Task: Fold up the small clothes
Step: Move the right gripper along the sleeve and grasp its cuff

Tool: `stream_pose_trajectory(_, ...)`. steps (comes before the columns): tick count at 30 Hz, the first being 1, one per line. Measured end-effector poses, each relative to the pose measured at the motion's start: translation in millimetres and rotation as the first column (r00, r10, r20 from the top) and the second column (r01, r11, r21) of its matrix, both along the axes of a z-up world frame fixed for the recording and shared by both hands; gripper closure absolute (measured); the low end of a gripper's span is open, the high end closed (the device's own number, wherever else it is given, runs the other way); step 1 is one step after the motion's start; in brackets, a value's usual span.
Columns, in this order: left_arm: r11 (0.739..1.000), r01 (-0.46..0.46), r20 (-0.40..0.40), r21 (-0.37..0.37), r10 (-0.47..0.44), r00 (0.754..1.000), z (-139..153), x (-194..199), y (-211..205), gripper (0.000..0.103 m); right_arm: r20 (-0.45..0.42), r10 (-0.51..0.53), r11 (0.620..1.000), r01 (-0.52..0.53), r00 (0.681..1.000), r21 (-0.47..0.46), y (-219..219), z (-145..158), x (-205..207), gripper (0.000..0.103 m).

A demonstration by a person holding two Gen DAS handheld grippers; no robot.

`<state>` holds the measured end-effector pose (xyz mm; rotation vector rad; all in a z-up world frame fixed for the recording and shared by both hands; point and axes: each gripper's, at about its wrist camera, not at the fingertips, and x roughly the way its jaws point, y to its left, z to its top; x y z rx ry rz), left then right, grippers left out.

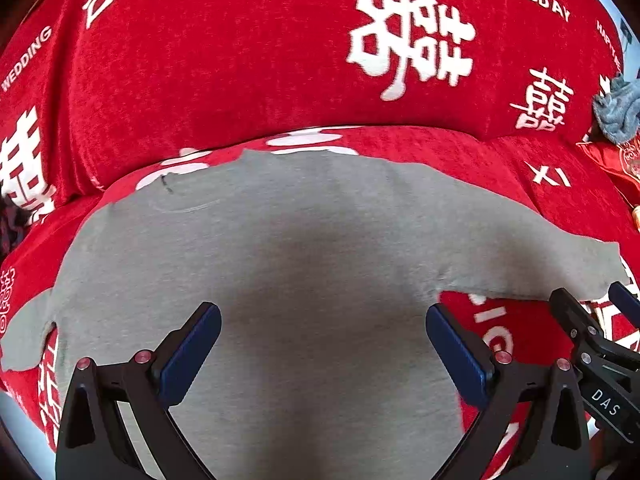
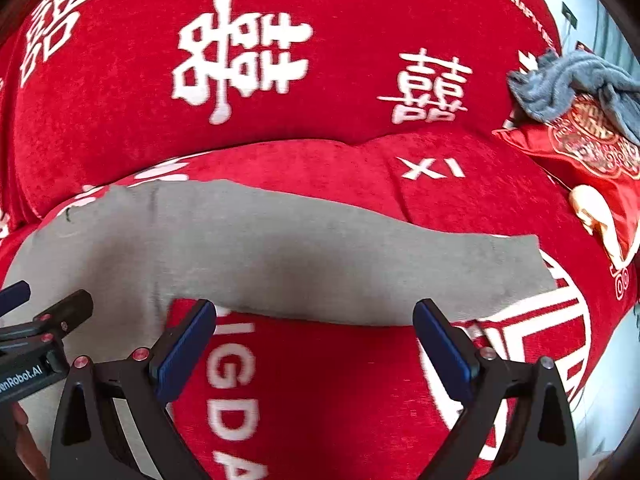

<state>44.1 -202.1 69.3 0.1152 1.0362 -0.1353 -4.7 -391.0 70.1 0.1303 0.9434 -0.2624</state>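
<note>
A small grey long-sleeved top (image 1: 280,248) lies spread flat on a red sofa seat. In the left wrist view my left gripper (image 1: 323,316) hangs open over the top's body, with nothing between its blue pads. The top's sleeve (image 2: 360,264) stretches out to the right. My right gripper (image 2: 314,312) stands open just in front of that sleeve's near edge, holding nothing. Each gripper shows in the other's view: the right gripper (image 1: 592,300) at the sleeve end, the left gripper (image 2: 44,300) at the left edge.
The sofa's red cover (image 1: 240,60) with white lettering rises as a backrest behind the seat. At the right lie a crumpled blue-grey garment (image 2: 568,84) and a red embroidered cushion (image 2: 592,152). A pale floor strip (image 2: 616,360) borders the seat's right edge.
</note>
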Motion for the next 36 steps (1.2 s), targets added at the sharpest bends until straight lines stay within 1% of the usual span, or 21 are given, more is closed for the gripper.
stream_pose_trajectory(12,0.996,0.082,-0.008,0.021,-0.082,0.997,-6,1,-65,0.0,-0.013,-0.105,0.994,0.104,0.994,-0.016,-69,-11,-16,0.004)
stream_pose_trajectory(15,0.994,0.105,-0.012,0.029,-0.105,0.994,-9,0,-81,0.0,-0.016,-0.137,0.99,0.136,0.99,-0.028,-89,-13,-21,0.004)
stream_pose_trajectory(16,0.993,0.115,-0.014,0.032,-0.115,0.993,-10,0,-87,0.0,-0.018,-0.159,0.987,0.158,0.987,-0.029,-102,-15,-24,0.004)
stream_pose_trajectory(17,0.992,0.122,-0.016,0.034,-0.122,0.992,-11,0,-93,0.0,-0.018,-0.159,0.987,0.158,0.987,-0.029,-102,-15,-24,0.004)
stream_pose_trajectory(25,0.984,0.172,-0.029,0.052,-0.171,0.985,-22,0,-130,0.0,-0.035,-0.236,0.972,0.235,0.971,-0.013,-148,-30,-39,0.004)
stream_pose_trajectory(29,0.981,0.184,-0.032,0.062,-0.182,0.983,-26,2,-139,0.0,-0.051,-0.276,0.961,0.277,0.96,0.019,-168,-42,-44,0.004)
stream_pose_trajectory(31,0.981,0.181,-0.04,0.062,-0.179,0.983,-30,5,-140,0.0,-0.057,-0.292,0.955,0.294,0.955,0.044,-177,-49,-44,0.011)
stream_pose_trajectory(33,0.982,0.176,-0.044,0.063,-0.174,0.984,-31,6,-140,0.0,-0.067,-0.299,0.95,0.304,0.952,0.073,-186,-57,-39,0.012)
stream_pose_trajectory(35,0.983,0.17,-0.044,0.065,-0.167,0.985,-33,9,-139,0.0,-0.032,-0.296,0.954,0.298,0.955,0.045,-188,-58,-34,0.012)
stream_pose_trajectory(36,0.984,0.166,-0.044,0.065,-0.163,0.986,-33,10,-137,0.0,-0.028,-0.291,0.956,0.292,0.956,0.036,-189,-58,-31,0.012)
